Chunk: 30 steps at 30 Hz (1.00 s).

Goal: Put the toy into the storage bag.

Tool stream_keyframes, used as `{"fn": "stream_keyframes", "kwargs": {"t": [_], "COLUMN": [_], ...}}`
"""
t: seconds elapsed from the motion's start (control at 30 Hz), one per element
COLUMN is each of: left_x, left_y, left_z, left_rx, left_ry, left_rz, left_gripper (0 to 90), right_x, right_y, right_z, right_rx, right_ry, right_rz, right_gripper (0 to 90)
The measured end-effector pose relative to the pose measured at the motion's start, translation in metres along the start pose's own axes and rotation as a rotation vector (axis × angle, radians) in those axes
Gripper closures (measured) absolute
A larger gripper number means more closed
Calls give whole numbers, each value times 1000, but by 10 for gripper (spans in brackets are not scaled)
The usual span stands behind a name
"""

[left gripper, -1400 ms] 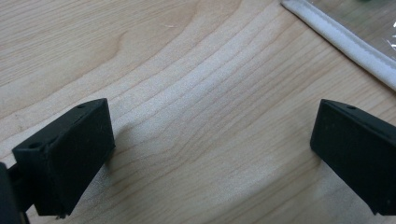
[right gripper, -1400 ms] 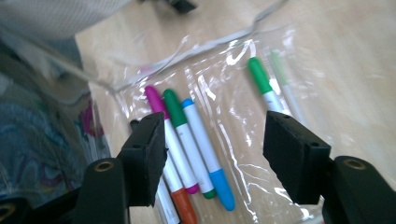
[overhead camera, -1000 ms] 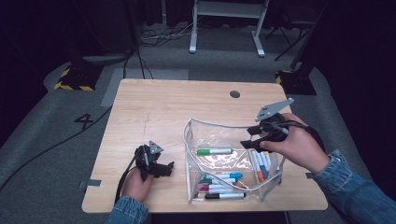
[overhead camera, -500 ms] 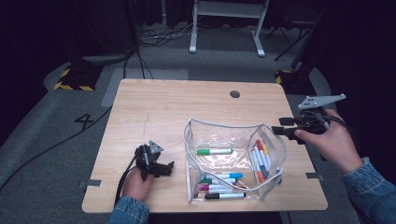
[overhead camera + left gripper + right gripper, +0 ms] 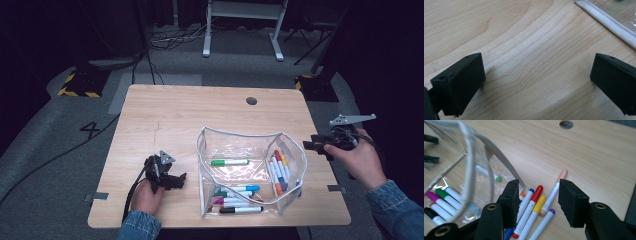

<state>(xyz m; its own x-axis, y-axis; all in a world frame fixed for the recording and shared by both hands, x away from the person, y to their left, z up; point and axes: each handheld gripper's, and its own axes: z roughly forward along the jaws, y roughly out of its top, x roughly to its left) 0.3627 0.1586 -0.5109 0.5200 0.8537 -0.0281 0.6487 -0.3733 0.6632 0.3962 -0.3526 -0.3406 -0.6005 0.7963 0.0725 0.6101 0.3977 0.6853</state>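
Note:
A clear pouch with white trim (image 5: 248,134) stands open on the wooden table (image 5: 185,120). A green marker (image 5: 229,162) lies inside it, several markers (image 5: 277,172) sit at its right end, and more lie along its near side (image 5: 235,197). My right gripper (image 5: 312,145) hovers at the table's right edge, just right of the pouch. Its jaws have just been closing a little and stand open on nothing. In the right gripper view, the red-capped (image 5: 534,200), yellow (image 5: 539,203) and peach (image 5: 560,176) markers lie beyond the right gripper (image 5: 539,187). My left gripper (image 5: 175,180) (image 5: 536,65) rests open on bare wood left of the pouch's edge (image 5: 606,22).
A round cable hole (image 5: 251,100) (image 5: 566,124) sits at the table's far right. Grey tape tabs mark the left (image 5: 99,196) and right (image 5: 334,188) table edges. A white metal stand (image 5: 240,25) and cables lie on the floor behind the table.
The right gripper has pulled away from the pouch's right end, moving right and slightly down to the table's edge. The left gripper has stayed put.

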Motion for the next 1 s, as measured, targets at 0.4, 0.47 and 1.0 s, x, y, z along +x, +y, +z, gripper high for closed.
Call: {"fn": "stream_keyframes", "kwargs": {"t": [0.4,0.47,1.0], "left_x": [-1,-1,-1], "left_y": [0,0,0], "left_z": [0,0,0], "left_rx": [2,2,2], "left_ry": [6,6,8], "left_rz": [-4,-4,-5], "left_gripper": [0,0,0], "right_x": [-8,-9,-11], "right_y": [-43,-50,-91], "right_z": [47,54,93], "right_rx": [118,136,258], "right_ry": [-9,-4,-22], "right_rz": [54,65,75], "right_gripper": [512,509,597]}}
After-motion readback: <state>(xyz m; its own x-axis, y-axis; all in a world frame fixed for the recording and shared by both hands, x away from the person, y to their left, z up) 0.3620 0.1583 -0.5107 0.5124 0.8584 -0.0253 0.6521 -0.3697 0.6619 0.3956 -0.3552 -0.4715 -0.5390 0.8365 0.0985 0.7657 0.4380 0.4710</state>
